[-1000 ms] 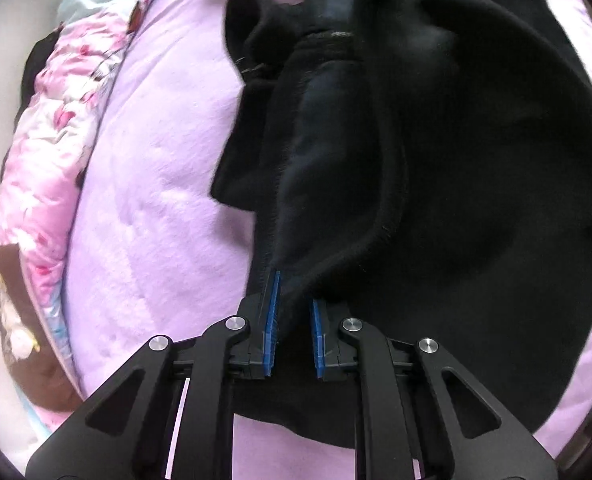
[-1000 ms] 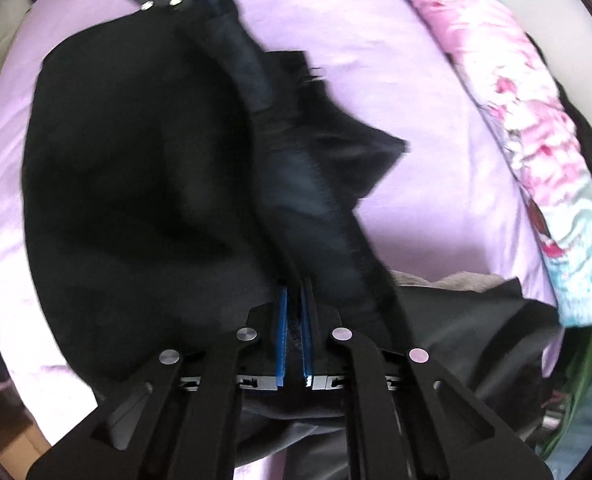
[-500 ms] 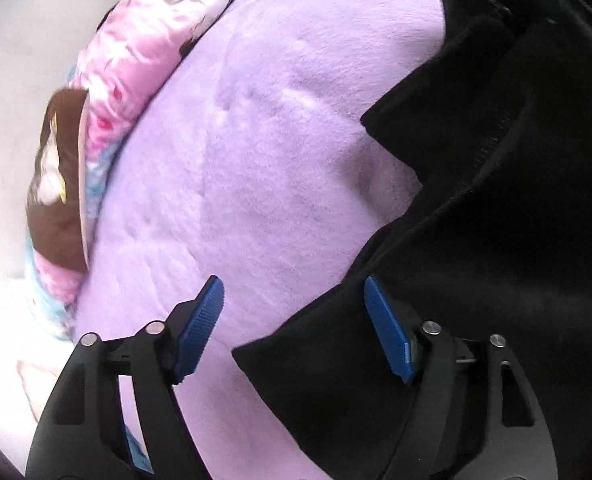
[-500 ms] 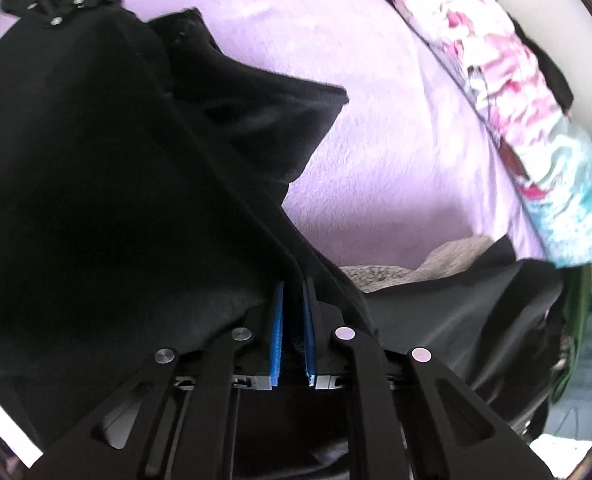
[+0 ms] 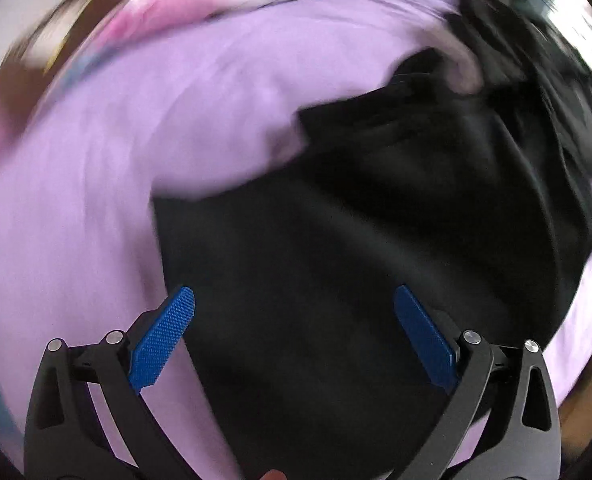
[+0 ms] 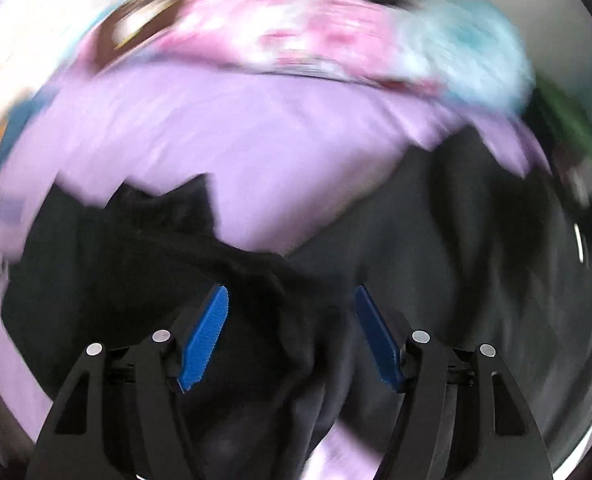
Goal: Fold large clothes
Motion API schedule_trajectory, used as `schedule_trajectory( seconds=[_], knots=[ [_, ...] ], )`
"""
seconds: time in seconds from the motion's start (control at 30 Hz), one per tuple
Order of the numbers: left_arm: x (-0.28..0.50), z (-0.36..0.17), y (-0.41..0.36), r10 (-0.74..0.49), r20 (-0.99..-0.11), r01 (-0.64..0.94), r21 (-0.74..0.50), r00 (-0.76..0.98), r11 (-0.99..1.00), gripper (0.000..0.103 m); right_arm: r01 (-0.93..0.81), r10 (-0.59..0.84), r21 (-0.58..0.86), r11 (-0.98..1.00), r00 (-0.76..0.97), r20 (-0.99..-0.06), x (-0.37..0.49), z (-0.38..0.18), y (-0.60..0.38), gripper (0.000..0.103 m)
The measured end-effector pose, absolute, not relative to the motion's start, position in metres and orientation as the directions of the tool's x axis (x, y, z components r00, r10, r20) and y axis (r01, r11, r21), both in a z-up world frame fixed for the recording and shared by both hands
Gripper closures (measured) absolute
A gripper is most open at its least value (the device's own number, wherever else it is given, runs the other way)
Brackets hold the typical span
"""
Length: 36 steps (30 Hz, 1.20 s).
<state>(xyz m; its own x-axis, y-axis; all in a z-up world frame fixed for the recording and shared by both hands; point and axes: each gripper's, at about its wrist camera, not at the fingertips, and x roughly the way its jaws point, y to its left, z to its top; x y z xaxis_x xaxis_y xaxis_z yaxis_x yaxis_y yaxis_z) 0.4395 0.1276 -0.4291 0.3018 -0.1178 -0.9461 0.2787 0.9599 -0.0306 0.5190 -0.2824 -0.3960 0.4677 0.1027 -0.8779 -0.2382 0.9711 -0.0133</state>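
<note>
Grippers, left point(image 5: 293, 300) and right point(image 6: 291, 300), just opened above seemingly released black garment point(image 5: 376, 260).

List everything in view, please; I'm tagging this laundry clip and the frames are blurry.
black garment: one, black, spread on the blanket under both grippers, held by neither
second dark garment: one, charcoal, heaped at the right of the right wrist view
blanket: one, lilac, plush, beneath the clothes
floral bedding: one roll, pink and pale blue, along the blanket's far edge
brown patch: one, brown with a pale mark, at the left end of the bedding; too blurred to name
left gripper: one, black with blue pads, jaws just opened wide, nothing gripped
right gripper: one, black with blue pads, jaws just opened, fabric released
</note>
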Motion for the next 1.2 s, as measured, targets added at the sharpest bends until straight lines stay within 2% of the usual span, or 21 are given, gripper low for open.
schedule_trajectory(
  seconds=[0.03, 0.1, 0.13, 0.17, 0.23, 0.4, 0.5, 0.57, 0.6, 0.63, 0.67, 0.87, 0.97, 1.03, 1.2],
  knots=[
    [0.431, -0.431, 0.135, -0.137, -0.944, 0.206, -0.076, 0.299, 0.976, 0.006, -0.153, 0.101, 0.031, 0.988, 0.47, -0.877, 0.509, -0.4, -0.298, 0.039],
    [0.41, -0.439, 0.15, -0.138, -0.945, 0.052, -0.129, 0.298, 0.99, 0.006, -0.062, 0.095, 0.075, 0.995, 0.458, -0.884, 0.484, -0.416, -0.307, 0.046],
    [0.398, -0.444, 0.157, -0.113, -0.949, -0.02, -0.125, 0.296, 0.992, 0.006, -0.046, 0.093, 0.081, 0.996, 0.446, -0.89, 0.467, -0.422, -0.307, 0.055],
    [0.389, -0.449, 0.159, -0.099, -0.95, -0.055, -0.12, 0.296, 0.991, 0.006, -0.042, 0.098, 0.089, 0.995, 0.431, -0.897, 0.459, -0.431, -0.306, 0.059],
    [0.375, -0.458, 0.161, -0.088, -0.954, -0.076, -0.115, 0.286, 0.99, 0.006, -0.044, 0.095, 0.084, 0.995, 0.413, -0.906, 0.441, -0.446, -0.306, 0.063],
    [0.37, -0.445, 0.139, -0.092, -0.94, 0.025, -0.089, 0.329, 0.996, 0.006, -0.08, 0.092, 0.066, 0.995, 0.396, -0.913, 0.426, -0.456, -0.314, 0.064],
    [0.387, -0.421, 0.097, -0.193, -0.905, 0.171, -0.137, 0.379, 0.976, 0.006, -0.101, 0.103, 0.07, 0.992, 0.377, -0.92, 0.427, -0.458, -0.315, 0.066],
    [0.4, -0.419, 0.076, -0.218, -0.9, 0.241, -0.132, 0.377, 0.961, 0.006, -0.131, 0.116, 0.073, 0.989, 0.356, -0.927, 0.428, -0.463, -0.313, 0.069],
    [0.407, -0.421, 0.065, -0.211, -0.904, 0.259, -0.117, 0.373, 0.959, 0.006, -0.146, 0.11, 0.063, 0.987, 0.347, -0.931, 0.431, -0.467, -0.31, 0.073],
    [0.414, -0.427, 0.054, -0.196, -0.911, 0.266, -0.101, 0.363, 0.959, 0.006, -0.148, 0.108, 0.06, 0.987, 0.336, -0.936, 0.433, -0.471, -0.31, 0.087],
    [0.418, -0.434, 0.048, -0.195, -0.916, 0.265, -0.103, 0.35, 0.959, 0.006, -0.144, 0.109, 0.065, 0.987, 0.324, -0.94, 0.436, -0.475, -0.311, 0.094],
    [0.416, -0.464, 0.075, -0.125, -0.952, 0.103, -0.099, 0.279, 0.99, 0.006, -0.073, 0.136, 0.117, 0.99, 0.364, -0.921, 0.43, -0.464, -0.337, 0.096],
    [0.404, -0.468, 0.098, -0.085, -0.955, 0.047, -0.075, 0.285, 0.996, 0.006, -0.01, 0.19, 0.203, 0.979, 0.394, -0.899, 0.42, -0.454, -0.356, 0.096],
    [0.396, -0.474, 0.113, -0.064, -0.956, 0.018, -0.061, 0.286, 0.998, 0.006, 0.042, 0.217, 0.252, 0.967, 0.382, -0.898, 0.417, -0.464, -0.365, 0.096],
    [0.379, -0.492, 0.135, -0.083, -0.951, -0.016, -0.092, 0.299, 0.996, 0.006, 0.067, 0.197, 0.23, 0.971, 0.328, -0.924, 0.431, -0.499, -0.359, 0.093]
  ],
)
